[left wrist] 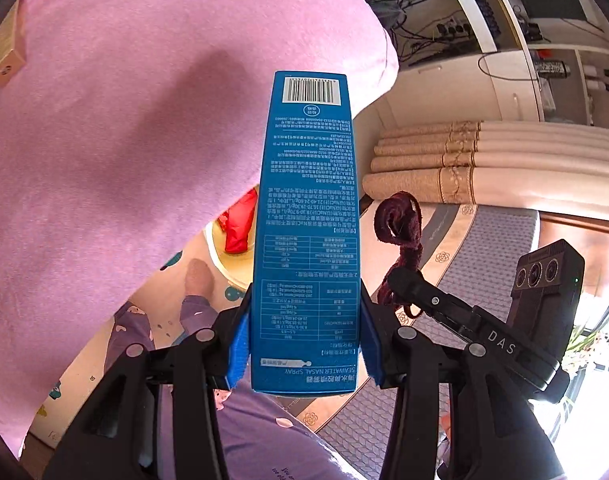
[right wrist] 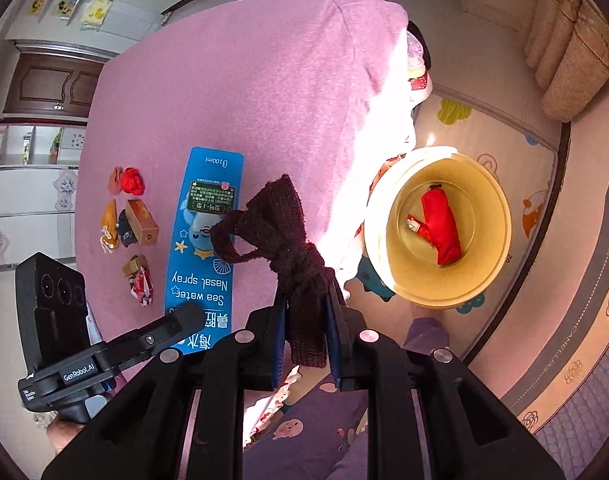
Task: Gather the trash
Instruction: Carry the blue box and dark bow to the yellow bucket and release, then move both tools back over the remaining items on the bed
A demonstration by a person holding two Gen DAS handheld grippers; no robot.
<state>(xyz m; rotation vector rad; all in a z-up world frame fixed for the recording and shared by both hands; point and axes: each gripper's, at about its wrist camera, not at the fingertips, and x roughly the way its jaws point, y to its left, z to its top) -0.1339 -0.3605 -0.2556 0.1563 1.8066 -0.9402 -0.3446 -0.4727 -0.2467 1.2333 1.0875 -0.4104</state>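
Bright daylight from the lower right of the left wrist view, window area blown out. Sun patch clips white on the pink cloth (right wrist: pixel 240 92) edge in the right wrist view. Soft shadow on cloth. Heavy fisheye bending, dark vignette corners. Focus sharp, no blur.

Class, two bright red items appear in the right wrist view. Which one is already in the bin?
The long red item lying inside the cream bin on the floor. The other, a crumpled red ball, still sits on the pink bedsheet.
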